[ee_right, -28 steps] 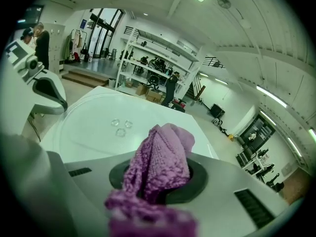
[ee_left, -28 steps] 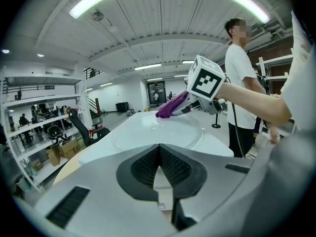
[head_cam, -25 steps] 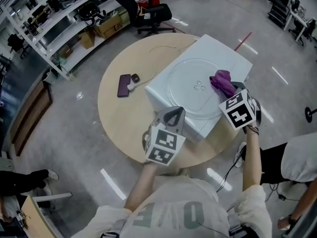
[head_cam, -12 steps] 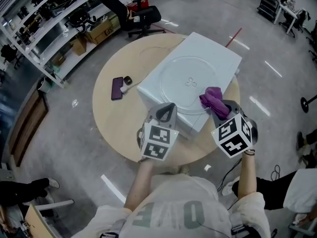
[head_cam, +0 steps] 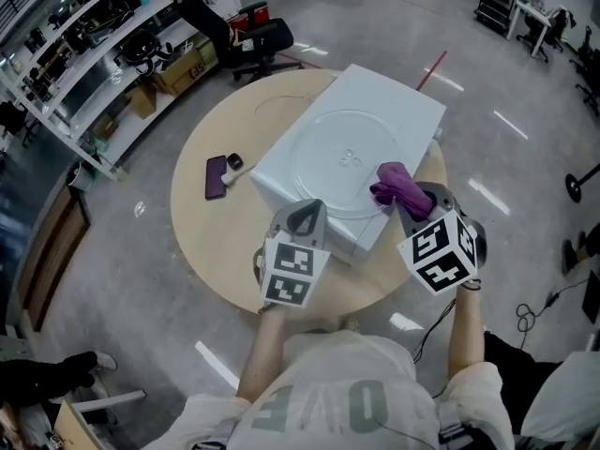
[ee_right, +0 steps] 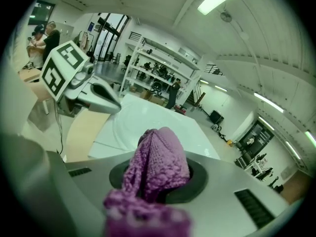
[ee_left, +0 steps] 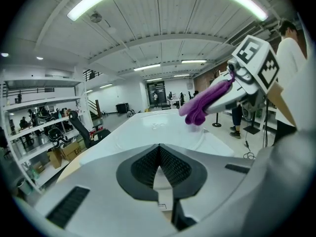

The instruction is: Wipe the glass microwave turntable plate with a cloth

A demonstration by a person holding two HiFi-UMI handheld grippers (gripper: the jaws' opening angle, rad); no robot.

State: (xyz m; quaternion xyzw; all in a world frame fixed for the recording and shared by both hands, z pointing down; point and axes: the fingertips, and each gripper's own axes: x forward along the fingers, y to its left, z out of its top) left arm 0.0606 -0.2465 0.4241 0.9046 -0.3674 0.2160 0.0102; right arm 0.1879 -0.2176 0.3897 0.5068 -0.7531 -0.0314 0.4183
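The clear glass turntable plate (head_cam: 328, 162) lies flat on top of a white microwave (head_cam: 281, 181) on a round wooden table. My right gripper (head_cam: 405, 195) is shut on a purple knitted cloth (head_cam: 392, 182), which rests at the plate's near right rim. In the right gripper view the cloth (ee_right: 157, 162) bulges out of the jaws over the plate (ee_right: 143, 125). My left gripper (head_cam: 307, 210) is shut and holds nothing. It hovers at the microwave's near edge, pointing at the plate (ee_left: 158, 130). From there the cloth (ee_left: 201, 103) and right gripper (ee_left: 232, 90) show at the upper right.
A purple phone (head_cam: 216, 176) and a small dark object (head_cam: 234, 161) with a white cable lie on the table (head_cam: 216, 242) left of the microwave. An office chair (head_cam: 258, 36) and shelving (head_cam: 94, 54) stand behind. A person (ee_left: 291, 58) stands at the right.
My right gripper drew the cloth from the plate's right side back toward its near right rim. The left gripper stayed at the microwave's near edge.
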